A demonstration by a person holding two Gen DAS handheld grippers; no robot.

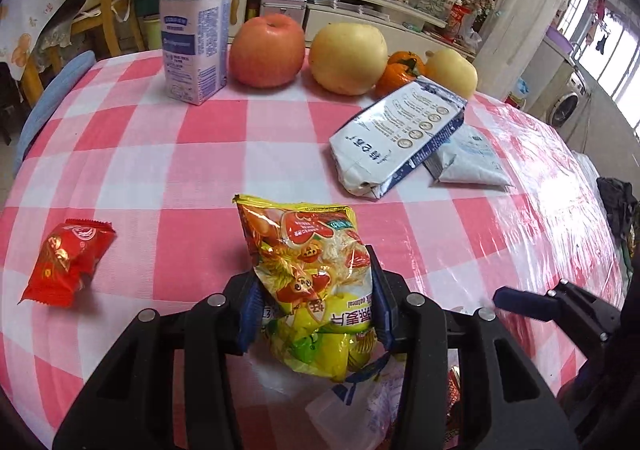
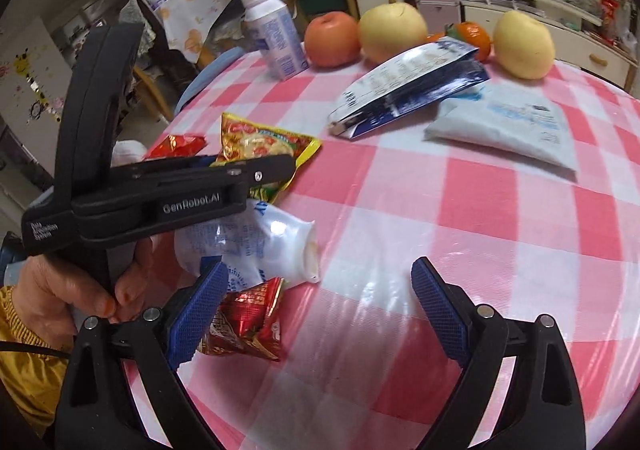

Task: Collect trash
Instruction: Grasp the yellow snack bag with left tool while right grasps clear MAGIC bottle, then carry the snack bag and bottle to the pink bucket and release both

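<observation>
- Trash lay scattered on a pink-checked tabletop [image 1: 160, 154]; cluttered shelves stood behind.
- Yellow snack packet [image 1: 316, 270] was crinkled, pinched by left tool [image 1: 316, 302].
- Right tool [image 2: 320, 302] stood spread.

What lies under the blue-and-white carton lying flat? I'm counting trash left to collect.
The blue-and-white carton overlaps a pale flattened pouch; anything beneath their overlap is hidden.
</observation>
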